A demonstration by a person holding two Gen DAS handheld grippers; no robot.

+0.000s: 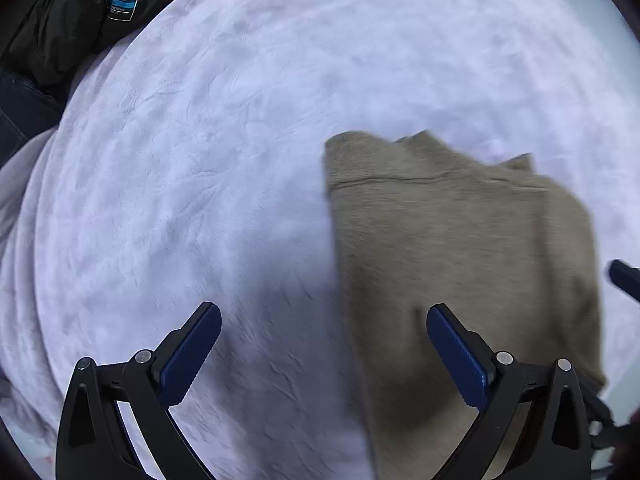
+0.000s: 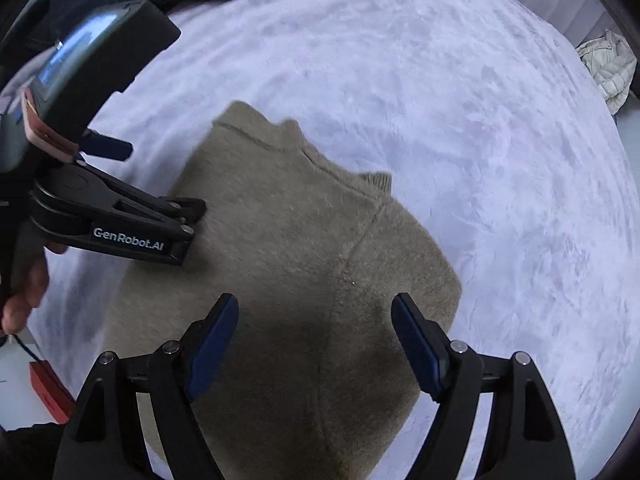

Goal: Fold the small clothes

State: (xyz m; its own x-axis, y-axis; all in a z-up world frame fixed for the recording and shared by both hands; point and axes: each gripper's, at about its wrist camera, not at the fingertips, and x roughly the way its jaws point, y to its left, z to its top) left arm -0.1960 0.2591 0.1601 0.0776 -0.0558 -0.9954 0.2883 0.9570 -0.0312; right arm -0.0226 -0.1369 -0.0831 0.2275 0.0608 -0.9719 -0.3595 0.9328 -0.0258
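Blue-padded right gripper (image 2: pixel 316 344) downward, jaws apart.

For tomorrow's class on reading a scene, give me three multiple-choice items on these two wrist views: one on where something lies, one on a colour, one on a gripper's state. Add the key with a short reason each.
1. Where does the sweater lie?
A. on the pale fleecy blanket
B. on a wooden floor
C. in a basket

2. What colour are the gripper pads?
A. red
B. blue
C. yellow

3. How is the right gripper?
A. shut on a sleeve
B. shut and empty
C. open, holding nothing

Key: A, the blanket shows on all sides of the sweater; B, blue pads line the black fingers in both views; C, its pads stand wide apart above the cloth.
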